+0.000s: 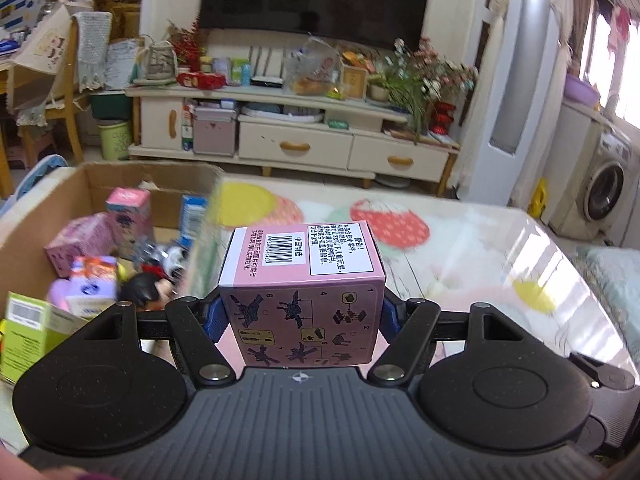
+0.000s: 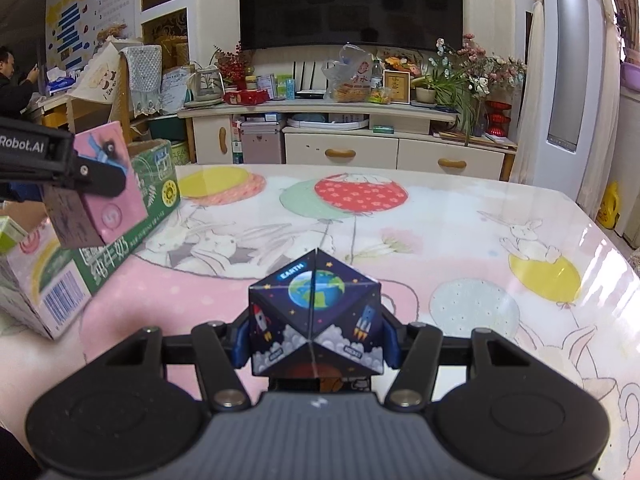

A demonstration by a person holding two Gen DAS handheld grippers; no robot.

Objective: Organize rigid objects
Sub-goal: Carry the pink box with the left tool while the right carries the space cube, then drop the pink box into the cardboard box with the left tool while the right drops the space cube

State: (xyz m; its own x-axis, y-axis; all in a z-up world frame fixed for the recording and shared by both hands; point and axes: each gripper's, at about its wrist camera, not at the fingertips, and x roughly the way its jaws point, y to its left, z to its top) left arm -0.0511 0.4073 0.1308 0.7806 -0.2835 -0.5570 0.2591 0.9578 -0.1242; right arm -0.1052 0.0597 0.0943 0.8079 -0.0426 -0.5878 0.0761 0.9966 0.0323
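Observation:
My left gripper [image 1: 302,316] is shut on a pink toy box [image 1: 304,280] with a barcode and assembly drawings, held above the table next to the right wall of the cardboard box [image 1: 86,178]. The same pink box [image 2: 110,188] and left gripper [image 2: 86,172] show at the far left of the right wrist view. My right gripper [image 2: 316,340] is shut on a dark blue space-print cube [image 2: 316,316] showing an Earth picture, held just above the table.
The cardboard box holds several toys and small boxes [image 1: 120,220]. A green milk carton box [image 2: 120,236] stands at the table's left. The table [image 2: 440,240] has a balloon-print cover. A TV cabinet [image 2: 340,144] stands beyond the far edge.

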